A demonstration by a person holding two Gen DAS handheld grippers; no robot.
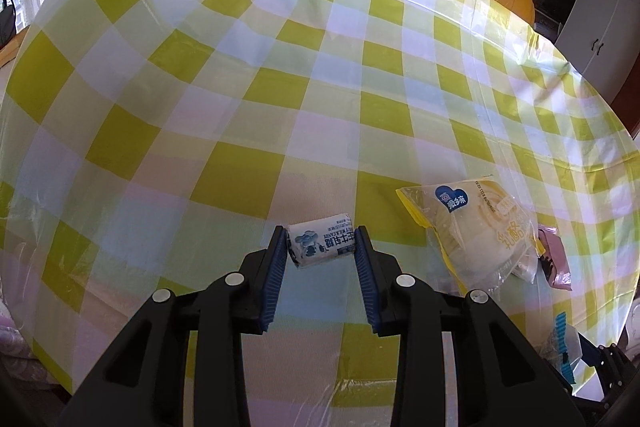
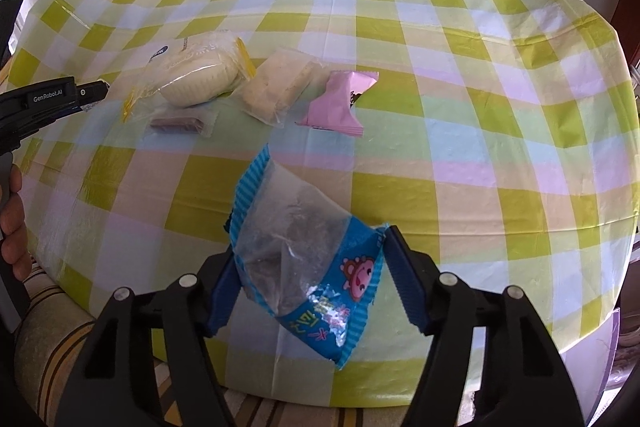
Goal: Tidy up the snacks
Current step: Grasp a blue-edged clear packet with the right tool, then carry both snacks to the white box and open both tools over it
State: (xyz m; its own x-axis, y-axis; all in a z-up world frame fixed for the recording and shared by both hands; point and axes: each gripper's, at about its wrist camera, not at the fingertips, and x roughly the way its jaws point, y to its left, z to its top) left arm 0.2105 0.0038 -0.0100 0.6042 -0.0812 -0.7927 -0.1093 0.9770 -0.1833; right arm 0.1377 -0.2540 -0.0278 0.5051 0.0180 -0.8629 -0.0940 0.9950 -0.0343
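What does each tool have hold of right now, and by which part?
Left tool: small white milk candy roll, clamped across its two ends. Right tool: blue snack packet, pinched across its width by the side edges.

Behind the yellow-edged bread packet, a pink wrapper is largely hidden, so only its right side is shown. Below that packet, a blue-striped packet is cut off near the lower right edge of the left wrist view. In the right wrist view, the same bread packet is seen, and to its left a hand is cropped by the frame edge. The small print on a white milk candy roll cannot be read.
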